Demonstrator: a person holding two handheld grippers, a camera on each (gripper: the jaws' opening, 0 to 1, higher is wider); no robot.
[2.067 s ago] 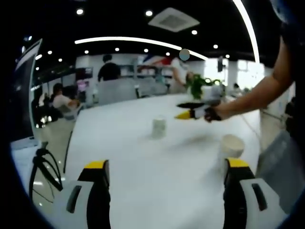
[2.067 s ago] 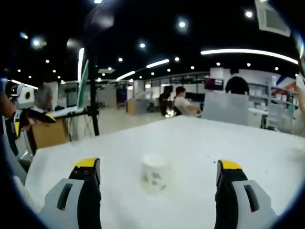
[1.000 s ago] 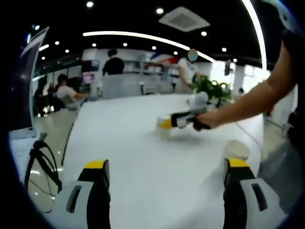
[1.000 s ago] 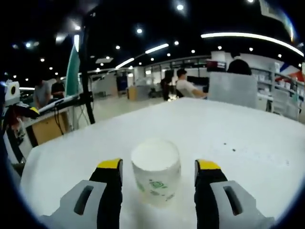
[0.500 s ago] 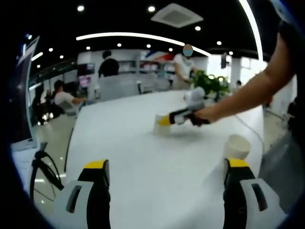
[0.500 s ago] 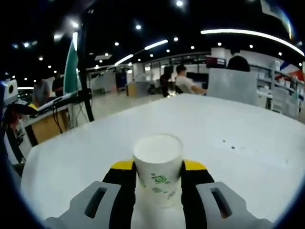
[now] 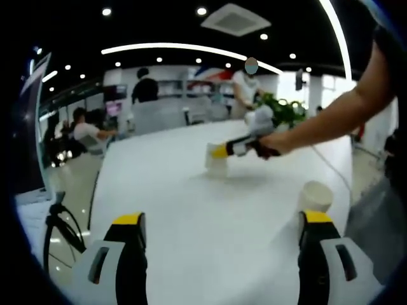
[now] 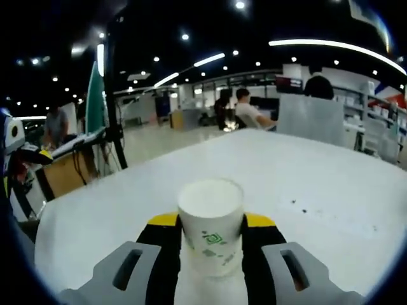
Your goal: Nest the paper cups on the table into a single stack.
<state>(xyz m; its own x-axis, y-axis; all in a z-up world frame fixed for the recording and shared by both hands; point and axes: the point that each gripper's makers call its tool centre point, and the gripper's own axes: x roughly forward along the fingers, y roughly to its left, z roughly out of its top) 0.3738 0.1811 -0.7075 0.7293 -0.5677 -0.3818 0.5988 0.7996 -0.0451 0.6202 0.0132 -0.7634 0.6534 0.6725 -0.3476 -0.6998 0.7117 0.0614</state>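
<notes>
A white paper cup with a green logo (image 8: 211, 225) stands upright between my right gripper's (image 8: 211, 220) yellow-tipped jaws, which are shut on its sides. In the left gripper view that same cup (image 7: 216, 160) shows mid-table, held by the right gripper (image 7: 224, 150) at the end of a person's arm. It looks slightly raised, with a faint shadow under it. A second white cup (image 7: 316, 196) stands near the table's right edge, just above my left gripper's right jaw. My left gripper (image 7: 222, 219) is open wide, low over the table, with nothing in it.
The white table (image 7: 191, 210) stretches ahead; its left edge (image 7: 95, 190) drops to a floor with black cables. A green plant (image 7: 283, 111) stands at the far end. People sit and stand behind the table. A dark stand (image 8: 111, 108) rises beyond the table's edge.
My right gripper's jaws closed on the logo cup and still hold it; it now sits slightly higher in the left gripper view. The left gripper stays open and almost still.
</notes>
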